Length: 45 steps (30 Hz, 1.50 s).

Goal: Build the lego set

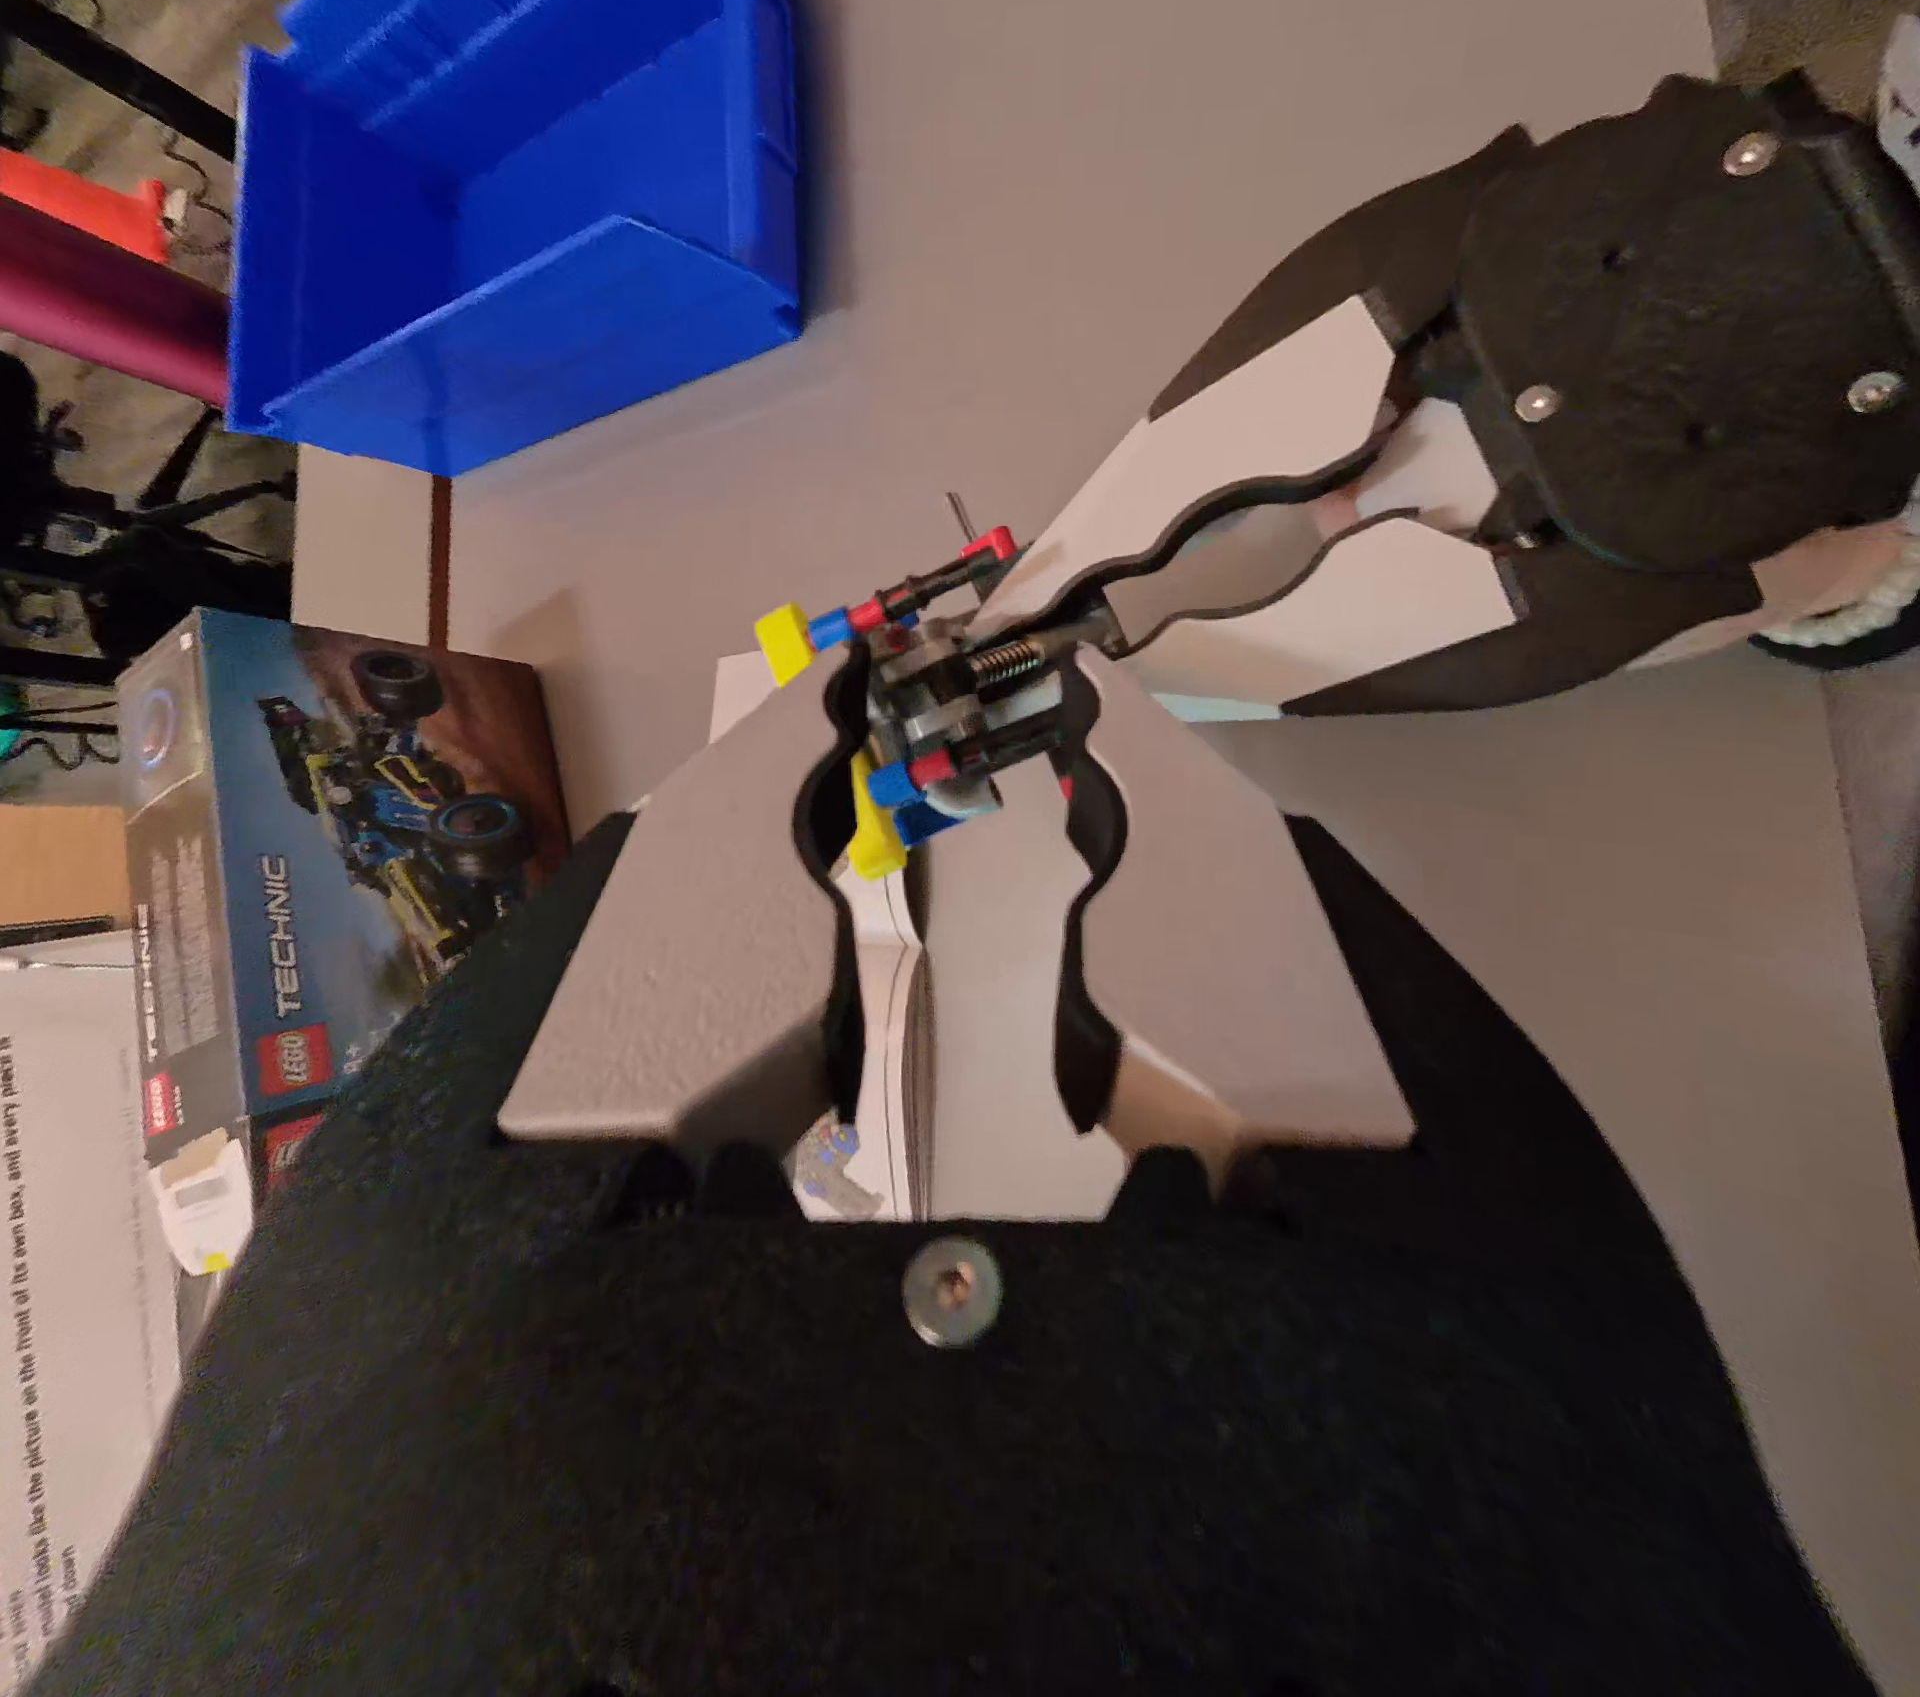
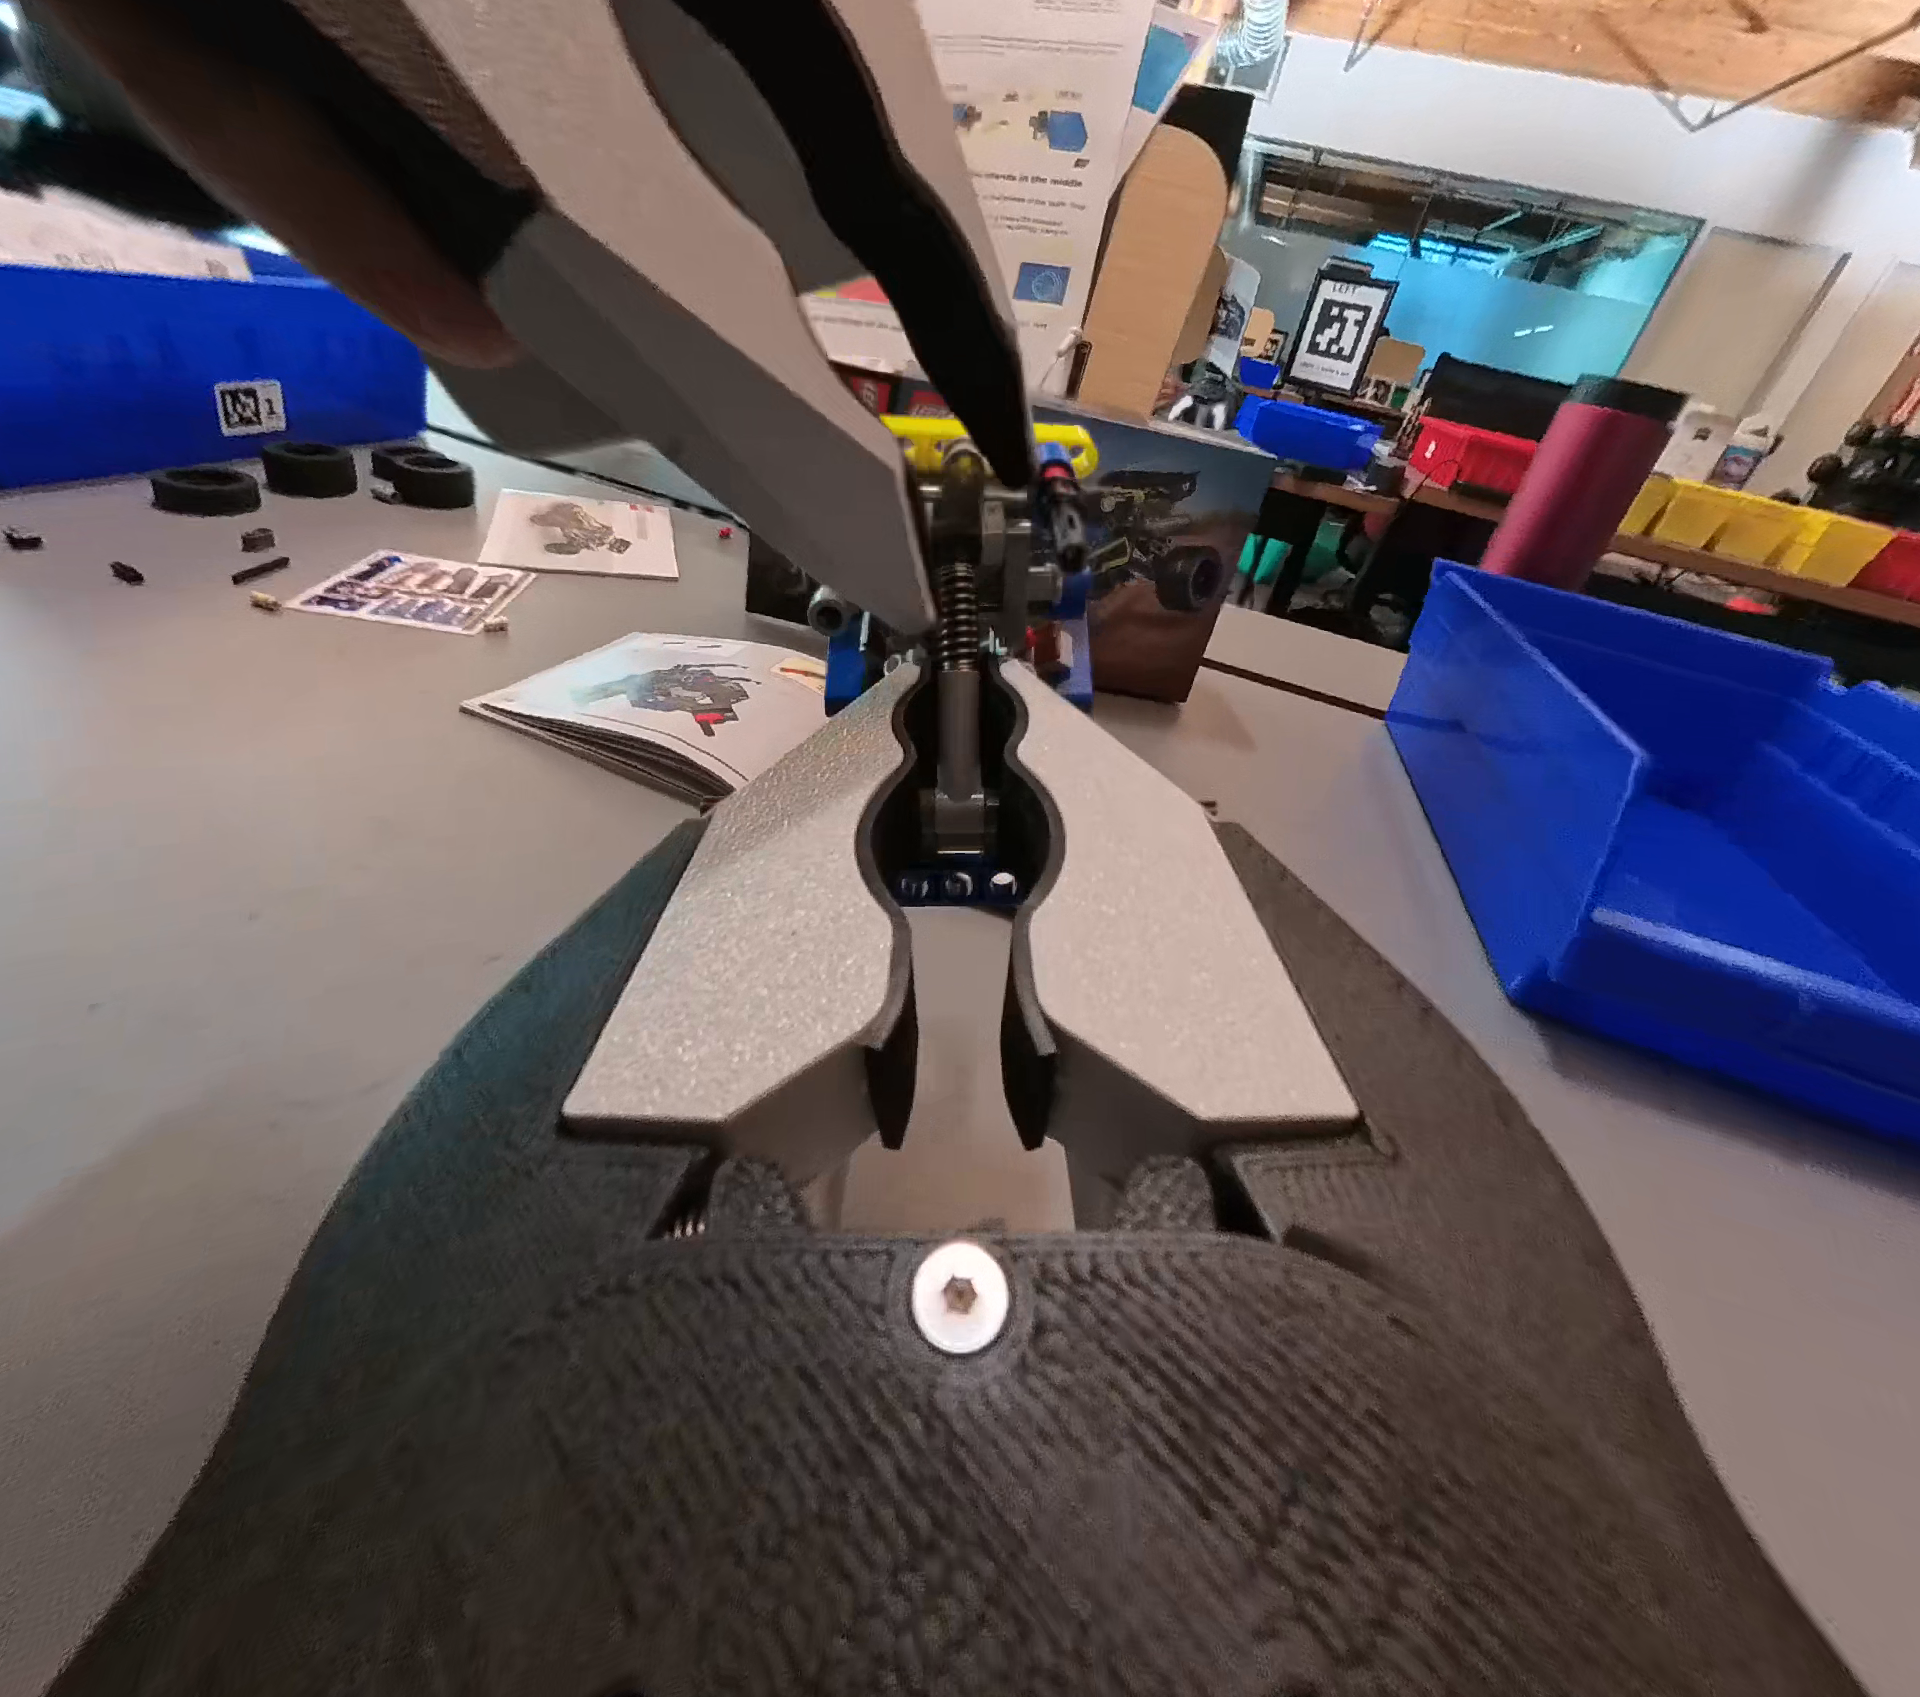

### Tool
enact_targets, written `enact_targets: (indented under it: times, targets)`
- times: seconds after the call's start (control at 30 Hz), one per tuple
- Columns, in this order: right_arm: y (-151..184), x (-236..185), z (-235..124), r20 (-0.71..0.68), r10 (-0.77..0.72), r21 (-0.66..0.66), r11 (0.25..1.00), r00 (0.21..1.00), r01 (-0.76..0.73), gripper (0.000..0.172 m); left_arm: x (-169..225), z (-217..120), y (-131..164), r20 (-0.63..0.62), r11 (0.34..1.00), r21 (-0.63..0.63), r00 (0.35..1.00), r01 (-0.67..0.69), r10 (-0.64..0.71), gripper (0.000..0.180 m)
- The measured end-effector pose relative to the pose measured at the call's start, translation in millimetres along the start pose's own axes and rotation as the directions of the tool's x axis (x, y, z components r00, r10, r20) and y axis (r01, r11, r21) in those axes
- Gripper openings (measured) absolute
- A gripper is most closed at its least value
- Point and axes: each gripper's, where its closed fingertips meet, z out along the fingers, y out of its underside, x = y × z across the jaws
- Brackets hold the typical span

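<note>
1. Right gripper [image 2: 961, 671] is pinched on the dark shaft of a small brick-built assembly [image 2: 987, 567], just below its coil spring; both pads press the shaft.
2. Left gripper [image 1: 961, 712] stands spread around the same assembly [image 1: 935, 702]; its fingers flank the grey core, but contact is not clear.
3. Assembly is held up above the grey surface [image 2: 260, 816], between the two grippers. It has a grey and black core with a metal spring, red and blue connectors on black axles, and yellow and blue pieces at one end.
4. Left wrist view alone shows the right gripper's whole body coming in from the side, and the toy box [image 1: 343, 837] lying flat beside a blue bin [image 1: 520, 120].
5. Right wrist view alone shows an open instruction booklet [image 2: 634, 712], a sticker sheet [image 2: 410, 593], loose black tyres [image 2: 312, 468] and small dark parts on the surface, plus a maroon tumbler [image 2: 1569, 484] farther back.
</note>
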Motion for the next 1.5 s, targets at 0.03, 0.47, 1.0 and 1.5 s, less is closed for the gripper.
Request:
enact_targets:
  times: [0.03, 0.47, 1.0, 1.5]
  targets:
    - [0, 2, -1, 0.001, 0.029, 0.007, 1.000, 1.000, -0.029, 0.004, -2, -1, -1, 0.013, 1.000, 0.010, 1.000, 0.009, -0.009, 0.038]
    - [1, 11, -2, -0.003, 0.137, 0.024, 0.990, 0.991, -0.137, 0.004, -4, -2, -3, 0.062, 0.998, 0.054, 0.998, 0.009, -0.012, 0.052]
    - [3, 11, -1, -0.012, 0.126, 0.004, 0.992, 0.992, -0.125, 0.004, -2, 5, -5, 0.035, 0.996, 0.072, 0.998, 0.043, -0.046, 0.056]
    - [4, 31, -7, -0.105, 0.182, 0.033, 0.983, 0.978, -0.180, 0.004, 6, 4, 1, 0.210, 0.886, 0.186, 0.864, 0.424, -0.458, 0.075]
